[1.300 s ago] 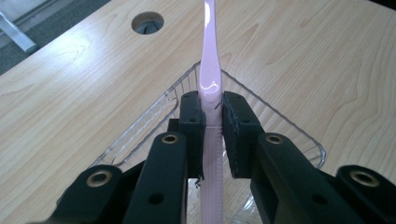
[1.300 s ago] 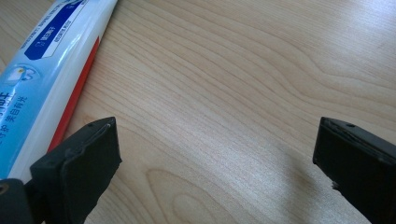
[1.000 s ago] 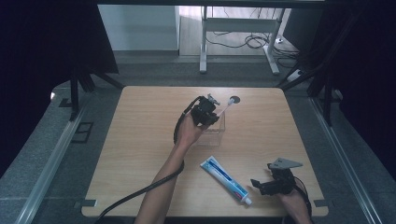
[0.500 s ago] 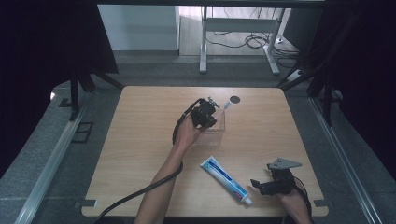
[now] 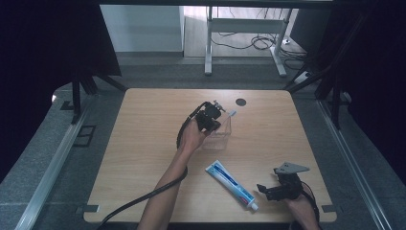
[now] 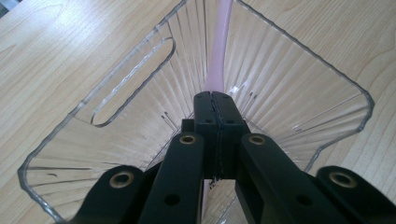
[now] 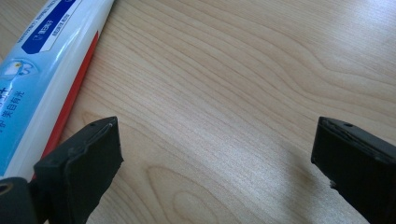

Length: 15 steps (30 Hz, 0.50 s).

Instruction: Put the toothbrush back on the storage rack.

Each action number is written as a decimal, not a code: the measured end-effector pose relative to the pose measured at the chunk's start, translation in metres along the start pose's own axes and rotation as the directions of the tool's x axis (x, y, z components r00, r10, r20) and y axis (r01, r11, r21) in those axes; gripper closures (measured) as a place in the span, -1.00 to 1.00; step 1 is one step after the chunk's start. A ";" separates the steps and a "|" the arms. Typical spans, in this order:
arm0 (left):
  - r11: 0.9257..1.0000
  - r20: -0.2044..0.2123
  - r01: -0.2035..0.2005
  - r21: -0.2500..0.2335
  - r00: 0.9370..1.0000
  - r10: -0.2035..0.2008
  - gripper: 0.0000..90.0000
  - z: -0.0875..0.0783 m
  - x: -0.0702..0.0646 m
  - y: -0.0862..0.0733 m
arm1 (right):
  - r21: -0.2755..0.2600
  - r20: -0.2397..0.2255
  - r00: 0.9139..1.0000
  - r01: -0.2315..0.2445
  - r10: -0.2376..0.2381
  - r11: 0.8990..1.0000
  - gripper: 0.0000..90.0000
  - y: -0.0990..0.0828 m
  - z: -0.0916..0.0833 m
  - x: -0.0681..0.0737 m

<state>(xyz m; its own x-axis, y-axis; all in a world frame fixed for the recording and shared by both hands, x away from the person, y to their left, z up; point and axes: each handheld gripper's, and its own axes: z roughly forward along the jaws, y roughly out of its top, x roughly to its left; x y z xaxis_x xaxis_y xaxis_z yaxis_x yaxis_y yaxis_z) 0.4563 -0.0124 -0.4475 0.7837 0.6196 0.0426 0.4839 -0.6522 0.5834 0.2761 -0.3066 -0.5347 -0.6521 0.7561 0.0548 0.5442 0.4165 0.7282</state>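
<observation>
Pale pink plastic toothbrush [image 6: 218, 44] stands inside clear ribbed plastic holder [image 6: 289, 88] at desk [image 5: 143, 139] centre, left gripper [image 6: 215, 105] fingers clamped together on its handle. Right gripper [image 7: 215, 154] rests near the desk's front edge, fingers wide apart, just beside blue-white toothpaste tube [image 5: 232, 183].

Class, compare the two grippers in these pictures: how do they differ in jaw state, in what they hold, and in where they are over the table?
The left gripper has its jaws shut on a pink toothbrush; the right gripper has its jaws wide open with nothing between them. The left is over the clear plastic cup at mid-table; the right rests near the front edge beside the toothpaste tube. Both have black jaws and are hand-held.
</observation>
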 end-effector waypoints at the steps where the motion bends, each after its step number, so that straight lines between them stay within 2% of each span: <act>1: 1.000 -0.002 -0.001 -0.006 1.000 0.001 0.95 -0.002 0.000 0.000 | 0.000 0.000 1.000 -0.002 0.002 1.000 -0.95 0.000 0.000 0.000; 4: 1.000 -0.004 -0.004 -0.017 1.000 0.004 0.87 -0.005 0.000 0.000 | 0.000 0.000 1.000 -0.002 0.002 1.000 -0.95 0.000 0.000 0.000; 11: 0.998 -0.002 0.013 -0.058 1.000 -0.013 0.47 -0.018 -0.002 0.001 | 0.000 0.001 1.000 0.004 -0.004 1.000 -0.95 0.000 0.000 0.001; 13: 0.998 -0.003 0.014 -0.064 1.000 -0.014 0.42 -0.023 -0.002 0.000 | 0.000 0.002 1.000 0.004 -0.004 1.000 -0.95 0.000 0.000 0.001; 15: 0.997 -0.006 0.010 -0.073 1.000 -0.010 0.27 -0.028 -0.003 -0.001 | 0.001 0.002 1.000 0.005 -0.005 1.000 -0.95 0.000 0.000 0.001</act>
<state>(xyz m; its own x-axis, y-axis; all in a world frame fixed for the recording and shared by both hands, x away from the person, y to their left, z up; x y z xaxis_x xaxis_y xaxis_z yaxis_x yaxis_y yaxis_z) 0.4429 -0.0011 -0.4261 0.7764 0.6289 0.0418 0.4617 -0.6125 0.6416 0.2757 -0.3060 -0.5345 -0.6535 0.7553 0.0501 0.5418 0.4205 0.7278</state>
